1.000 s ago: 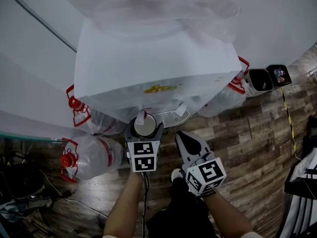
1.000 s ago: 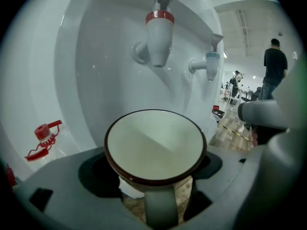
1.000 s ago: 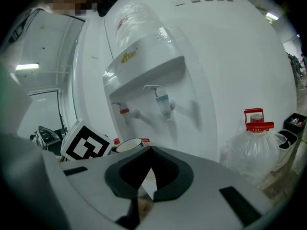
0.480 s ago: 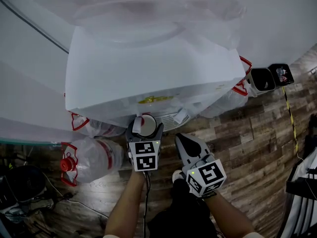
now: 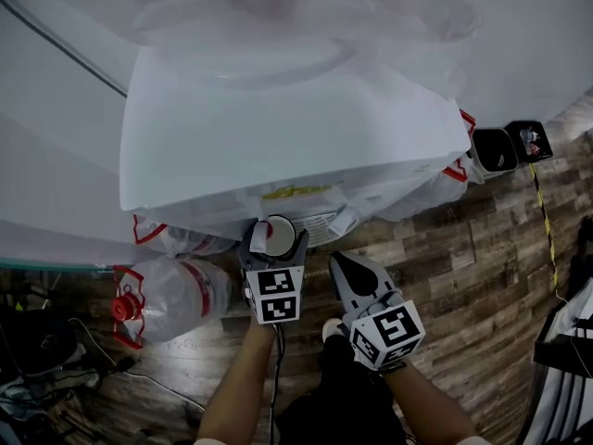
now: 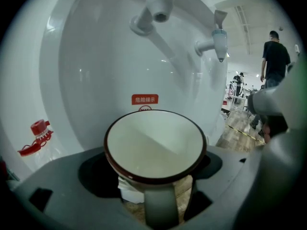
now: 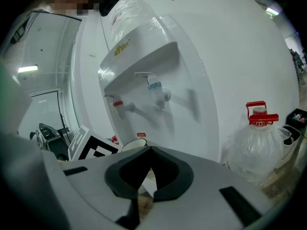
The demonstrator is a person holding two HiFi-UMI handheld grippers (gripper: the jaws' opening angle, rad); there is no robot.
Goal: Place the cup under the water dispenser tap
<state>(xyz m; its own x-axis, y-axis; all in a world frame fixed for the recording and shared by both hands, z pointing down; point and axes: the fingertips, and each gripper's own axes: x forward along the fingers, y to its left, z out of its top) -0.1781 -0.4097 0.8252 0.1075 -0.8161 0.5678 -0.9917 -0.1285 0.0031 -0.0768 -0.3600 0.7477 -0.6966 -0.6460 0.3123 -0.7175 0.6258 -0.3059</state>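
Since a second ago, the left gripper [image 5: 275,241] has carried the cup [image 6: 156,145] a little further in toward the water dispenser [image 5: 278,137]. The dispenser's white top now overhangs more of the head view. The right gripper [image 5: 347,265] has hardly shifted.

The left gripper's fingers [image 6: 62,181] grip the cup from both sides. It is a white cup with a dark brown rim, upright and empty, its handle pointing back at 6 o'clock in the left gripper view. A tap [image 6: 159,6] hangs at 12 o'clock above the cup, almost in line with its mouth. A second tap [image 6: 218,37], with a blue tip, sits at 1 o'clock. A red warning label [image 6: 145,99] on the dispenser's front shows just above the far rim.

The right gripper waits at 4 o'clock of the left one. Its fingers [image 7: 216,186] are closed together and hold nothing. A large clear water bottle [image 5: 171,290] with a red cap lies on the wooden floor [image 5: 463,248] at 8 o'clock of the cup.

The step in hand looks like the final approach. To do it well, keep the cup level and bring its mouth squarely below the spout at 12 o'clock. Lower it until it rests firmly near the drip grille [image 5: 322,219] before the fingers loosen, then draw straight back so the handle is not knocked.
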